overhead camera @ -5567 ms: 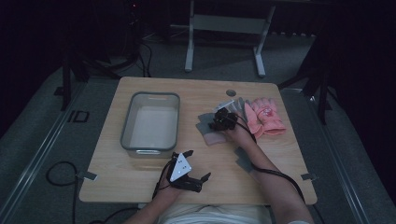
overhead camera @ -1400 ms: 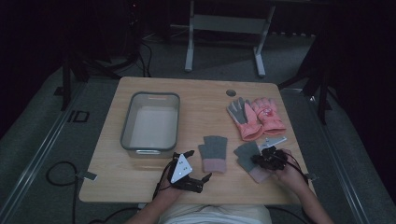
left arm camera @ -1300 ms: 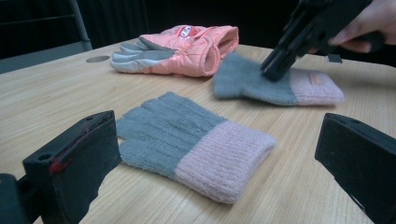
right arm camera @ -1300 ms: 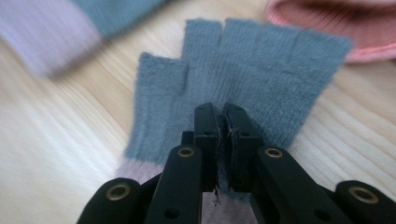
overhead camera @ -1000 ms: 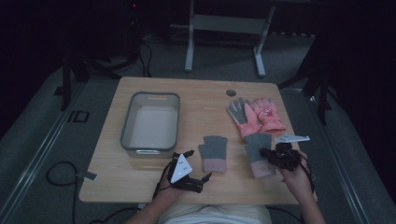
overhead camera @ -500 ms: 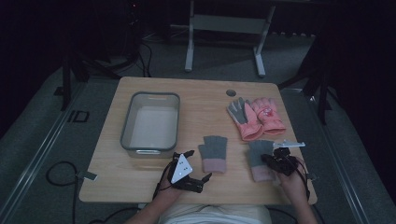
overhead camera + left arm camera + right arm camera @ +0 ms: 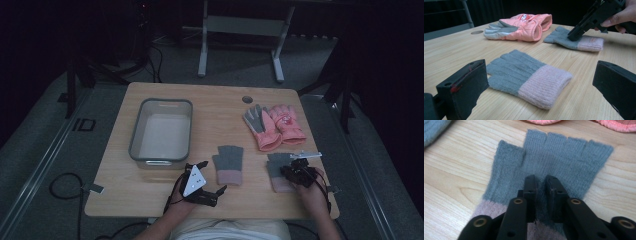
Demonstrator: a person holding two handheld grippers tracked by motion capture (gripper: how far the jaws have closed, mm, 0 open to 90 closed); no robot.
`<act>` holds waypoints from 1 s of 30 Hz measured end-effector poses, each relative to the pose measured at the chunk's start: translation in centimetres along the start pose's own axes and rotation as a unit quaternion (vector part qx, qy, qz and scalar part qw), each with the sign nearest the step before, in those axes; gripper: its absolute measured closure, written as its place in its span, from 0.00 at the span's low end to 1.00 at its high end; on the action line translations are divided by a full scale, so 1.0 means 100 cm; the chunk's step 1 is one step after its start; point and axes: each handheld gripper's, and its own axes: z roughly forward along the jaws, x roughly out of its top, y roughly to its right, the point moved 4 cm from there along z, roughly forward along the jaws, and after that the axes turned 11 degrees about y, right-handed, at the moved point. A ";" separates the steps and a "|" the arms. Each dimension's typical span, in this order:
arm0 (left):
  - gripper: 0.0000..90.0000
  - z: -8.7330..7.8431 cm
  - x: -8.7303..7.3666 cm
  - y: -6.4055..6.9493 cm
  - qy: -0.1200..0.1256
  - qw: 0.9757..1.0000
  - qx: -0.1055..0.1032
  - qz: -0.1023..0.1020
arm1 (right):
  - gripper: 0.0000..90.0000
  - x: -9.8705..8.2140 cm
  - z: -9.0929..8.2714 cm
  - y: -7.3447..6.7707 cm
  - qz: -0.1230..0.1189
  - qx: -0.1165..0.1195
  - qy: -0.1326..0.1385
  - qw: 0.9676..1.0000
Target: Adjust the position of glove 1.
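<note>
Since the earliest frame I've carried the second grey glove (image 7: 280, 172) from the far pile down beside its twin (image 7: 228, 164) on the counter (image 7: 210, 102). Left gripper (image 7: 541, 92) view: released, jaws wide, idling. Right gripper (image 7: 541, 186) view: jaws have just been opening, loosening the knit to leave the pair aligned.

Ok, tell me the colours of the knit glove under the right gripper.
Grey fingers and palm with a pale pink ribbed cuff; the knit glove shows best in the right gripper view.
</note>
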 end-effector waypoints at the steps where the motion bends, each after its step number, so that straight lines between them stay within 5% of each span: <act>1: 0.00 0.000 0.000 0.000 0.001 1.000 0.000 0.000 | 0.80 0.000 0.000 0.000 -0.001 0.004 0.001 1.000; 8: 0.00 0.000 0.000 -0.001 0.001 1.000 0.001 -0.004 | 0.65 0.006 -0.009 0.001 -0.016 0.029 0.009 0.999; 10: 0.00 0.000 0.000 -0.001 0.001 1.000 0.001 -0.003 | 0.65 0.009 -0.013 0.004 -0.043 0.039 -0.001 0.998; 16: 0.00 -0.001 0.000 -0.001 0.001 1.000 0.001 -0.003 | 0.68 0.011 -0.016 0.012 -0.067 0.047 -0.007 0.997; 25: 0.00 -0.001 0.000 0.000 0.003 1.000 0.000 -0.001 | 0.65 0.004 -0.009 0.015 -0.068 0.052 -0.010 0.996; 27: 0.00 -0.001 0.000 0.000 0.002 1.000 0.001 0.000 | 0.69 -0.003 -0.003 0.011 -0.084 0.046 -0.008 0.995; 30: 0.00 -0.001 0.000 0.000 0.002 1.000 0.001 -0.001 | 0.75 -0.005 -0.004 0.010 -0.072 0.039 -0.003 0.997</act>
